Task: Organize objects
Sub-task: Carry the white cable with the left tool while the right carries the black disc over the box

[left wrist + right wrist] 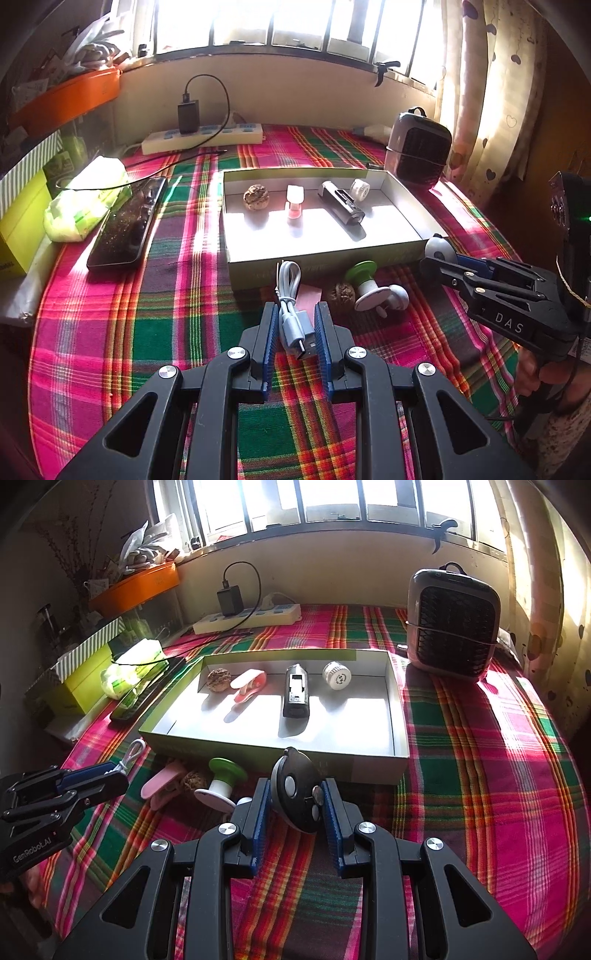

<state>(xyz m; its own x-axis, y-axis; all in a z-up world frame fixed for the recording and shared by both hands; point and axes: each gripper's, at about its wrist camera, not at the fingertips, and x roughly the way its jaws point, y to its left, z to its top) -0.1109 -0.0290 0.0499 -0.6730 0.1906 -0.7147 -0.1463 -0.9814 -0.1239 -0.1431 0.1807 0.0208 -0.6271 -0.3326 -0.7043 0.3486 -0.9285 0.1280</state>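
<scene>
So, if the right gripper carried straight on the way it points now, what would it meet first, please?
Probably the near wall of the open box, right ahead of the right gripper, which is shut on the round remote. Depth is uncertain; it might meet the plaid cloth first.

Woven plaid cloth (480,760), matt cardboard box (400,720), glossy plastic remote (295,794), smooth rubbery cable (291,306)

1. Our left wrist view looks forward and down along its own fingers (275,328) from close above the plaid cloth (155,332), facing the window (295,22).
2. Our right wrist view sits just beside it, to the right, aimed the same way.
3. We share the open box (321,258) (258,751), and each view catches the other gripper at its edge.
</scene>
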